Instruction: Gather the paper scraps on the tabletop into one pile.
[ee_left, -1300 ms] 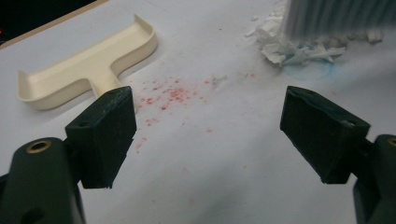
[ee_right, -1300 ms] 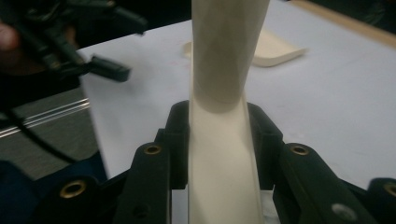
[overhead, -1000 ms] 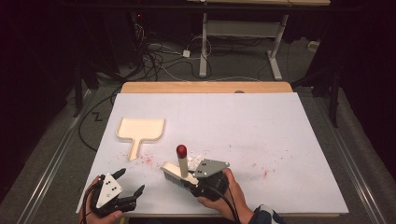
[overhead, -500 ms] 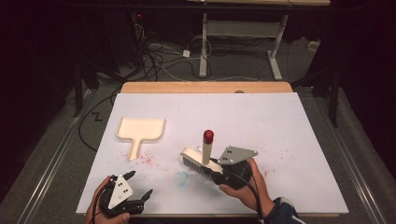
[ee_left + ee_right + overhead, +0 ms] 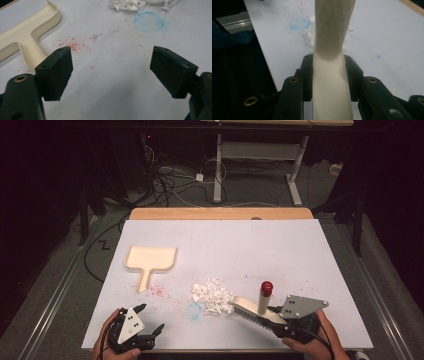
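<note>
A cream dustpan [image 5: 150, 260] lies flat at the left of the white sheet, its handle pointing to the near edge; its handle also shows in the left gripper view [image 5: 27, 47]. A pile of white paper scraps [image 5: 212, 295] sits at the near middle. Just right of the pile is a cream brush [image 5: 252, 312] with an upright red-capped handle. My right gripper [image 5: 278, 322] is shut on the brush body [image 5: 332, 30], one jaw on each side [image 5: 329, 65]. My left gripper [image 5: 151, 316] hovers at the near left, open with nothing between its fingers [image 5: 111, 52].
A blue circle mark [image 5: 149, 21] and red specks [image 5: 157, 291] stain the white sheet [image 5: 250, 245] between the dustpan and the scraps. A wooden board edge [image 5: 220, 213] runs along the far side. Beyond it are desk legs and cables on the floor.
My right gripper has carried the brush to the right and toward the near edge, uncovering the pile of paper scraps. The left gripper has barely shifted and stays open.
</note>
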### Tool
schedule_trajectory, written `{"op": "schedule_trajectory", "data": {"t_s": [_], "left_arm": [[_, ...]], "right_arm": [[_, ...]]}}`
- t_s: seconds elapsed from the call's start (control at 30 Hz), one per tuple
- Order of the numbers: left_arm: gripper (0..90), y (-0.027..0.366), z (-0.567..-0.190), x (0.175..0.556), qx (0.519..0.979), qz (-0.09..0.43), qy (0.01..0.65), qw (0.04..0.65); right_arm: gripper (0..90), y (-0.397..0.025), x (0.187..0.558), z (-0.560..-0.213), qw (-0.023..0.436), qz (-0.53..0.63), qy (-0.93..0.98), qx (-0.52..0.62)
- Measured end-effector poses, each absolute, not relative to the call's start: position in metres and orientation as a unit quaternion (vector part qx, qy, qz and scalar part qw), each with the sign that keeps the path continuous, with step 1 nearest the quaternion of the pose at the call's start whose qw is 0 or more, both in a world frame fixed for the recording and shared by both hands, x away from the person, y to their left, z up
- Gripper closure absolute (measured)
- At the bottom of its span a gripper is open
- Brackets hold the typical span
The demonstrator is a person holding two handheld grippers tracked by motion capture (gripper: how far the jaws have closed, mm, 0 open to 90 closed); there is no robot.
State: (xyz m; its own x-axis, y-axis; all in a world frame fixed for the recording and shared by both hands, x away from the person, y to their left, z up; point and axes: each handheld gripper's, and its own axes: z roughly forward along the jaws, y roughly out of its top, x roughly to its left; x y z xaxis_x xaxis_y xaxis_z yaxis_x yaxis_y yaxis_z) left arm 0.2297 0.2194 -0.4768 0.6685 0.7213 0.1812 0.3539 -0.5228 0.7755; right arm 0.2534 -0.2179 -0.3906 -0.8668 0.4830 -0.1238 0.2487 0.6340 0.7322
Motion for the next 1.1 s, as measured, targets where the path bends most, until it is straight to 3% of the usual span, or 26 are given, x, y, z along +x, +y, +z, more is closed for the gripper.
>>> {"op": "schedule_trajectory", "data": {"t_s": [0.27,0.73,1.1], "left_arm": [[17.6,0.217,-0.478,0.231,0.839,0.247,0.317,0.366],[17.7,0.215,-0.479,0.234,0.842,0.249,0.307,0.367],[17.7,0.215,-0.478,0.233,0.844,0.249,0.306,0.364]], "right_arm": [[67.8,-0.236,0.262,-0.411,0.163,0.350,0.892,0.236],[67.8,-0.178,0.296,-0.411,0.172,0.397,0.872,0.229],[67.7,-0.211,0.280,-0.386,0.180,0.419,0.860,0.231]]}}
